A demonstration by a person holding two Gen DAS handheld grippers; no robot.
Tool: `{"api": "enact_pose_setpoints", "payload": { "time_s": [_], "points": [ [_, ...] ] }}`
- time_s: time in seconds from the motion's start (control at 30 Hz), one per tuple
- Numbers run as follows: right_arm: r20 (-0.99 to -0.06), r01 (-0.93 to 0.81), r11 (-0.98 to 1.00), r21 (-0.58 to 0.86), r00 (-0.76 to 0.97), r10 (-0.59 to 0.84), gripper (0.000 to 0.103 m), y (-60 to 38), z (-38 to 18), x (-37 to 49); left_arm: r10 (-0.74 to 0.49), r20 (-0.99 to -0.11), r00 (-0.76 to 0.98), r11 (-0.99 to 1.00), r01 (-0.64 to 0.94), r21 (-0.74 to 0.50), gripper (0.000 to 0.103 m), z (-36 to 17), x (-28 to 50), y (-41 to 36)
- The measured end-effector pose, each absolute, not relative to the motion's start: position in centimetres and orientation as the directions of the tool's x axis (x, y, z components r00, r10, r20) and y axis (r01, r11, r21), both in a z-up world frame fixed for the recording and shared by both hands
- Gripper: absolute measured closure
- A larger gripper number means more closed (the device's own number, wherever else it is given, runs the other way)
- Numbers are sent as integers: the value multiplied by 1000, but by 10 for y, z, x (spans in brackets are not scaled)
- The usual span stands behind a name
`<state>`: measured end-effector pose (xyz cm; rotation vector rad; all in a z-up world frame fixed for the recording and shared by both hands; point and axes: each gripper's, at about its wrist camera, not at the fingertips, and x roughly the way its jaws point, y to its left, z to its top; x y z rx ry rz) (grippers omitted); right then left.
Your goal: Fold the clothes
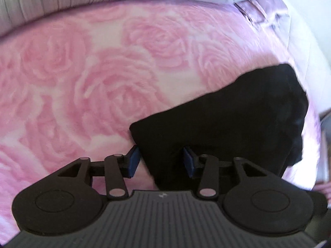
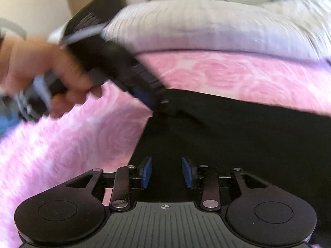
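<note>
A pink rose-patterned bed cover (image 1: 103, 82) lies under both tools, with the folded black garment (image 1: 238, 119) on it, just ahead of them. The left hand-held gripper (image 1: 162, 161) is released, its blue pads (image 1: 134, 161) straddling the garment's near corner without pressing. The right hand-held gripper (image 2: 167, 172) is also released, hovering above the garment's edge.

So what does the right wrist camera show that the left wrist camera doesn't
Only the right wrist view shows the person's hand holding the left gripper, blurred, its tip at the edge of the black garment. Only the left wrist view shows the garment's whole folded outline and the left gripper's own pads, spread with cloth between them, not pressing it. Both show the pink rose blanket, the pale striped bedding behind it, and the viewing gripper's blue pads apart; the right gripper holds nothing.
</note>
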<state>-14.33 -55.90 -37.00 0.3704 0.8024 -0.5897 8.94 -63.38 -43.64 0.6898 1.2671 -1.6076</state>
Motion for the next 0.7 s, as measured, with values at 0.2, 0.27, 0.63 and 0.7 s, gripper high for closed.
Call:
{"api": "enact_pose_setpoints", "payload": {
  "time_s": [0.2,0.27,0.63,0.7],
  "points": [
    [-803,444,869,-220,424,-420,45,-503,-405,-105,-320,-818,-478,22,859,-511,70,-440,109,-638],
    [-790,391,870,-301,408,-457,65,-492,-417,-104,-322,-814,-483,29,854,-519,73,-439,112,-640],
    [-814,351,883,-313,380,-440,89,-456,-387,-144,-354,-799,-485,63,841,-538,78,-449,119,-642],
    [-812,354,880,-317,379,-444,75,-447,-382,-143,-370,-791,-487,82,831,-550,77,-447,122,-641]
  ]
}}
